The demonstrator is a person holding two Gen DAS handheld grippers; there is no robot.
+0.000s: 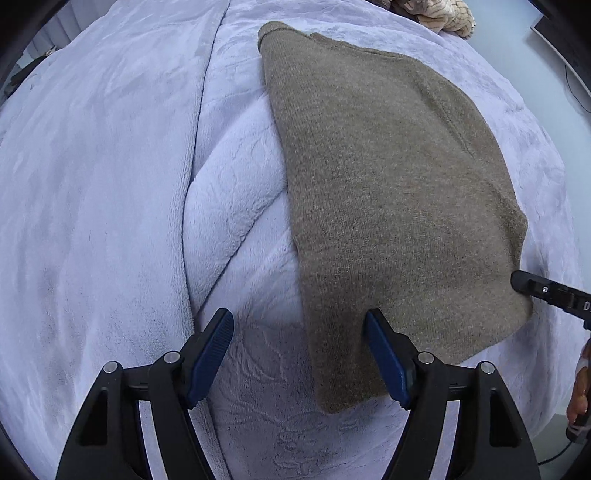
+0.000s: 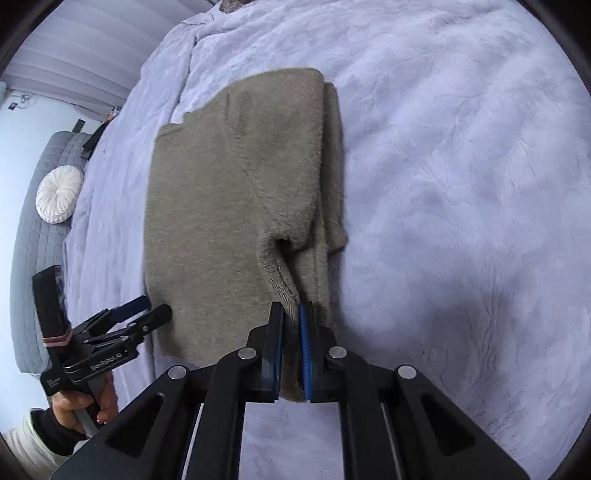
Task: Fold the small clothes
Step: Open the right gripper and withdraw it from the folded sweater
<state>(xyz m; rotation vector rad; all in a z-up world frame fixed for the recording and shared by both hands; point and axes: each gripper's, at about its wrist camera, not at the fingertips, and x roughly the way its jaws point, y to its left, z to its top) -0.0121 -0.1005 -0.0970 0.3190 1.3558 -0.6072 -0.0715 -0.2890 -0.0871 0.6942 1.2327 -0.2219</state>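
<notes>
A brown knit sweater lies partly folded on a pale lavender fleece blanket. My left gripper is open, its jaws wide apart over the sweater's near left corner, with the edge of the knit between them. My right gripper is shut on the sweater's near ribbed hem, with the fabric pinched between the blue pads. In the right wrist view the left gripper sits at the sweater's left edge. In the left wrist view the right gripper's tip shows at the sweater's right edge.
The blanket covers a bed. A grey quilted headboard or bench with a round white cushion stands to the left. A tan plush item lies at the far end of the bed.
</notes>
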